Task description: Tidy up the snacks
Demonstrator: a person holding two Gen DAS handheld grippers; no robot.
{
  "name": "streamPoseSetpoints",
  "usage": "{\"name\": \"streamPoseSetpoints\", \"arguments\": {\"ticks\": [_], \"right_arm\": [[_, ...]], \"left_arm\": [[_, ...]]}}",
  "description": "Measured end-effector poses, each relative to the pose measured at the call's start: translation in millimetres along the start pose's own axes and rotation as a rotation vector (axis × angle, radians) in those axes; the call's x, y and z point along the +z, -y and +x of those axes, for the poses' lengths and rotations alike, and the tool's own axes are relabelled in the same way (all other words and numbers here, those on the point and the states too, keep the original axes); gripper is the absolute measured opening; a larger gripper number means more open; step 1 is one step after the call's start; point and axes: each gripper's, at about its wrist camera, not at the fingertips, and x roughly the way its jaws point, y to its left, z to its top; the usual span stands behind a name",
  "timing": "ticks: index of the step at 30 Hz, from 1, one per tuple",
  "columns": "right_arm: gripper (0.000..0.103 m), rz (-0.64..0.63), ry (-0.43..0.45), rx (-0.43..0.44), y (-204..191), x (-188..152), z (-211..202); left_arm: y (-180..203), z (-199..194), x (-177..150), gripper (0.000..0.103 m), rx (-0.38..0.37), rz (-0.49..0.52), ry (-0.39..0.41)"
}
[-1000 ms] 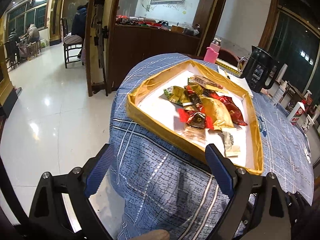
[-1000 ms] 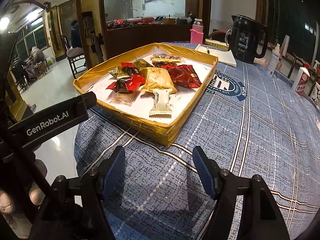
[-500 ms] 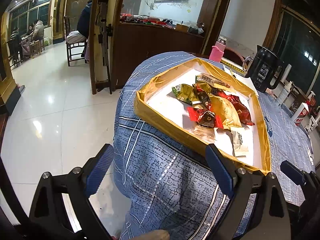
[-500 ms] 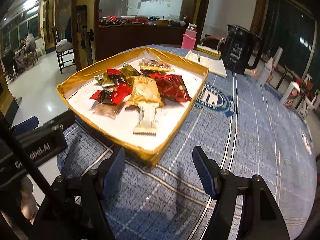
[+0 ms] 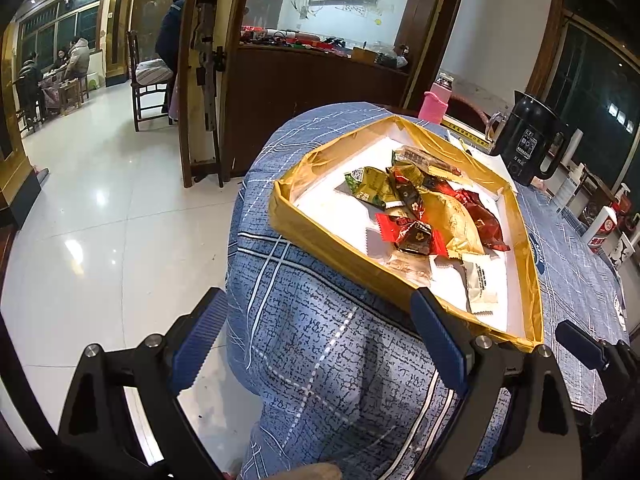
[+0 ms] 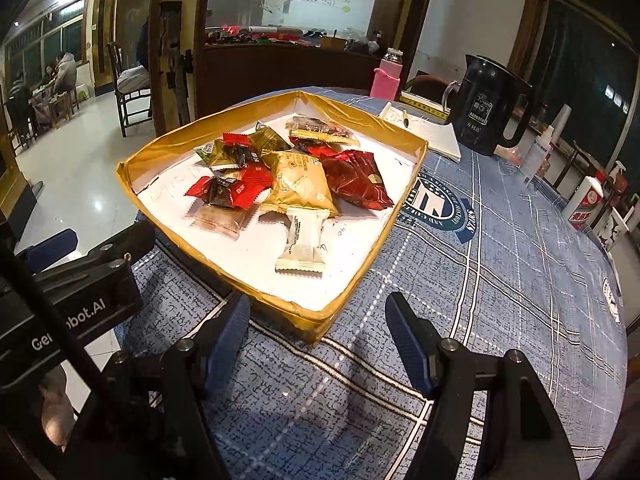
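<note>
A shallow gold-rimmed tray [image 6: 352, 292] with a white floor holds several wrapped snacks: a white packet [image 6: 302, 240], a gold bag [image 6: 298, 184], a dark red bag [image 6: 354, 178], and red [image 6: 224, 192] and green-gold candies [image 6: 218, 154]. The tray also shows in the left wrist view [image 5: 332, 244]. My right gripper [image 6: 318, 338] is open and empty, just short of the tray's near corner. My left gripper [image 5: 320, 344] is open and empty, over the table edge beside the tray's left wall.
The round table has a blue plaid cloth [image 6: 500, 280]. Behind the tray stand a black kettle [image 6: 490, 110], a notepad with pen [image 6: 424, 130], a pink bottle [image 6: 386, 76] and a white and red bottle [image 6: 584, 202]. White tiled floor [image 5: 100, 220] lies to the left.
Both grippers have moved closer to the tray and risen slightly. Both stay open and empty. The snacks have not moved.
</note>
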Motion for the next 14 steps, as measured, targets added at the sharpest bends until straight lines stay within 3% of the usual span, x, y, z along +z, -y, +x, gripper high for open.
{"name": "streamPoseSetpoints", "arguments": {"ticks": [14], "right_arm": [[0.071,0.015,0.01,0.012,1.7,-3.7,-5.0]], "left_arm": [[3.3,-7.0,-1.0,0.093,-0.019,0.004,-0.033]]}}
